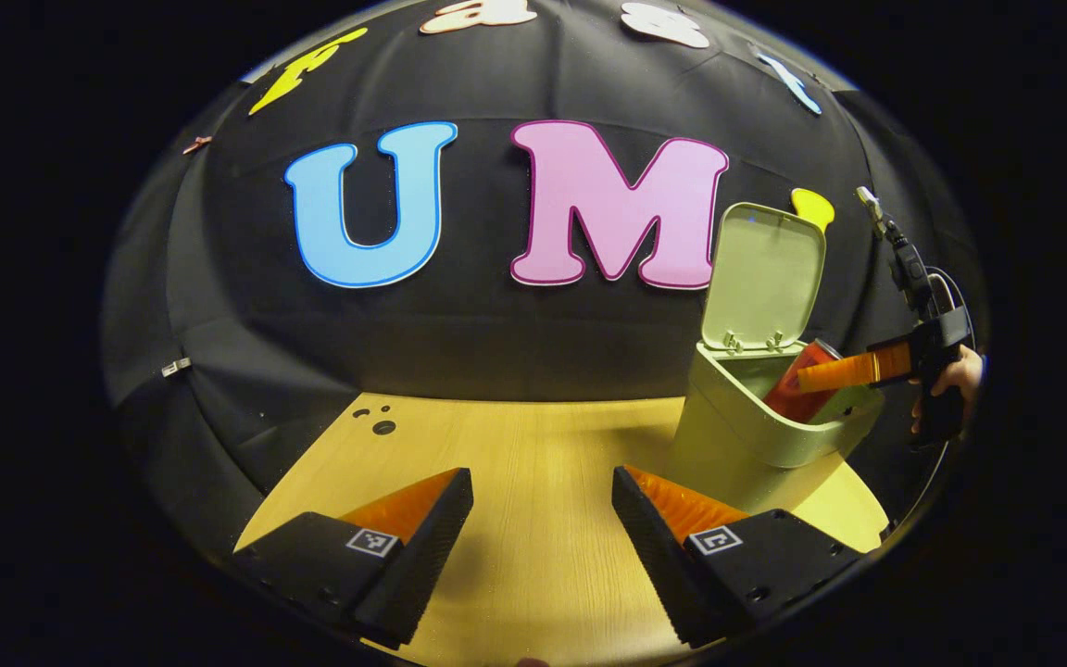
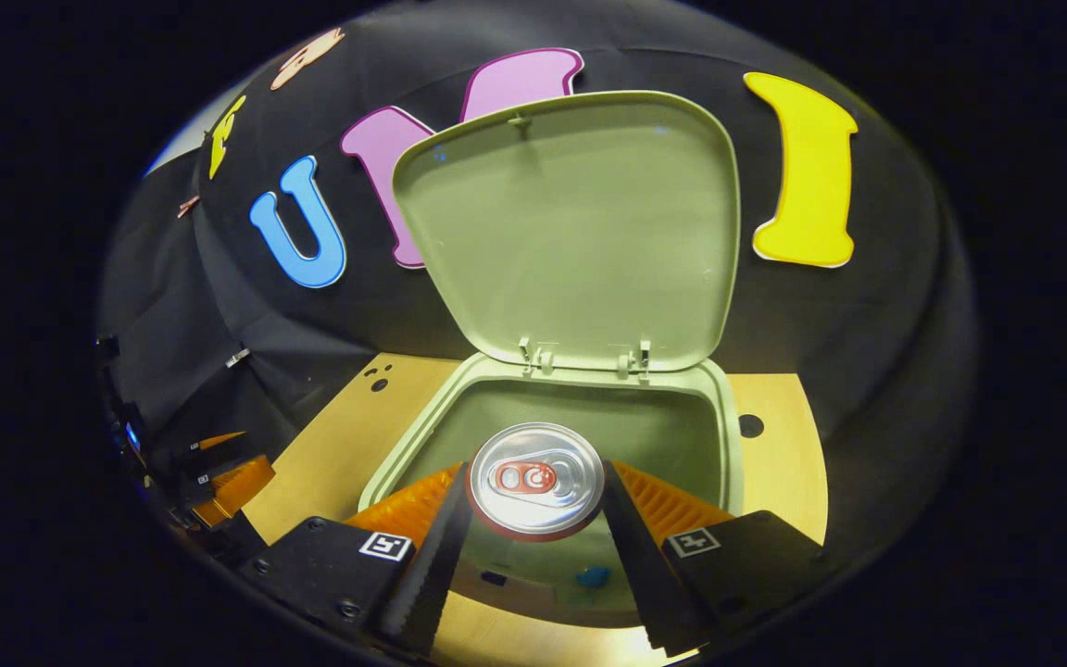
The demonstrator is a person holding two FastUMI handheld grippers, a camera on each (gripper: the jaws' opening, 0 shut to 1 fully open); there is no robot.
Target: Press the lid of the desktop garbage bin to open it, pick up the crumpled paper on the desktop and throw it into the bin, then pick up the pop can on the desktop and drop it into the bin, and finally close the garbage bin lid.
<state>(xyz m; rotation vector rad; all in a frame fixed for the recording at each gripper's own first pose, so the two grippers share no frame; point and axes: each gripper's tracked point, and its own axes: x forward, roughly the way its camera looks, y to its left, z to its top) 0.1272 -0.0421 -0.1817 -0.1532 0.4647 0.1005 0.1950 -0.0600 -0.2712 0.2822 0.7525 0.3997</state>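
Note:
The pale green bin [image 1: 756,435] stands on the wooden table, its lid [image 1: 765,278] swung up and open. A red pop can [image 1: 788,400] hangs tilted in the bin's mouth, with my right gripper [image 1: 807,380] shut on it and a hand [image 1: 955,375] behind. In the right gripper view the can's silver top [image 2: 535,480] sits pinched between my two fingers, right over the bin's opening [image 2: 589,426], with the lid [image 2: 571,232] upright behind. My left gripper [image 1: 543,482] is open over bare table, left of the bin.
The wooden table [image 1: 533,445] has small dark holes [image 1: 383,427] near its back edge. My left gripper [image 2: 228,468] shows low at the left of the right gripper view. A small blue spot [image 2: 594,576] lies inside the bin.

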